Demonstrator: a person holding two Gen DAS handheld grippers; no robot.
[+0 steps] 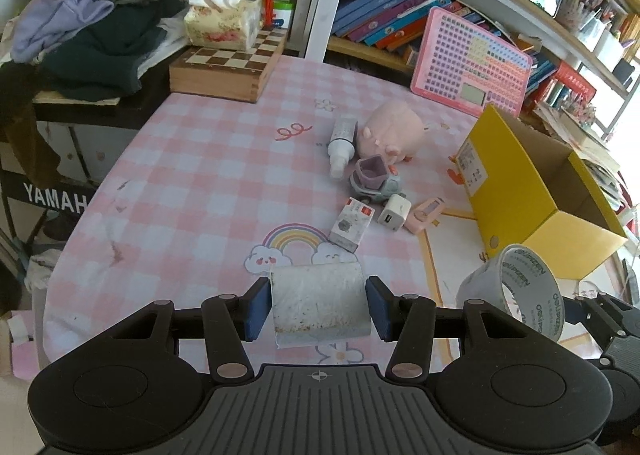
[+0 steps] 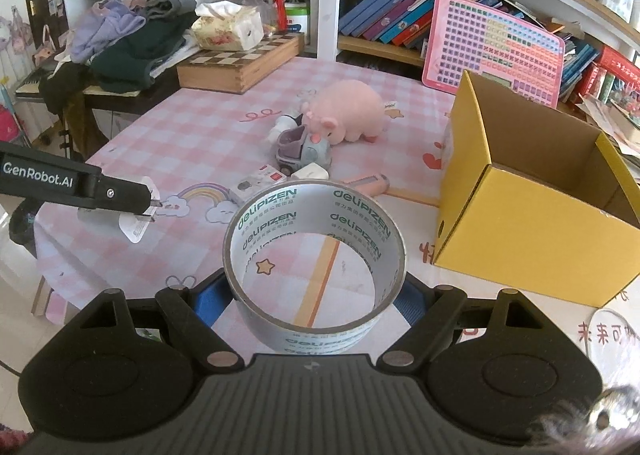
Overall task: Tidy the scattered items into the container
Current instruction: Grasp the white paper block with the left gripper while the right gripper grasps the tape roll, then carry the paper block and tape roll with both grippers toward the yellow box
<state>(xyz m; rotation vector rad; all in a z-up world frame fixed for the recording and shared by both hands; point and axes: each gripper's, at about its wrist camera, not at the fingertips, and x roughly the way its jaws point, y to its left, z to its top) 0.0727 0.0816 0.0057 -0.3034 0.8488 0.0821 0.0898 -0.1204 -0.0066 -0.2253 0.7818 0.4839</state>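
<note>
**Both grippers loaded, box sitting open**

So the left gripper (image 1: pixel 319 307) has its blue pads clamped on a small whitish packet (image 1: pixel 320 305), kind of a flat plastic-wrapped thing, held up off the table (image 1: pixel 192 175). In the right wrist view it shows from the side as a thin blister-style pack. The right gripper (image 2: pixel 316 303) is set wide and gripping a roll of clear tape (image 2: pixel 314 255) by its outer sides, green print on the inner ring, and the roll is lifted too.

The yellow cardboard box (image 2: pixel 532 231) stands open near the table's right edge, and I can't see anything in it from here.

Still lying on the pink checked tablecloth, about mid-table: a pink plush pig (image 2: pixel 346 111), a white tube (image 1: pixel 342 145) beside it, a little toy truck (image 1: pixel 374 183), a white charger plug (image 1: pixel 394 211), a small printed carton (image 1: pixel 352 225), and a pink utility knife (image 2: pixel 368 183) closest to the box.
</note>
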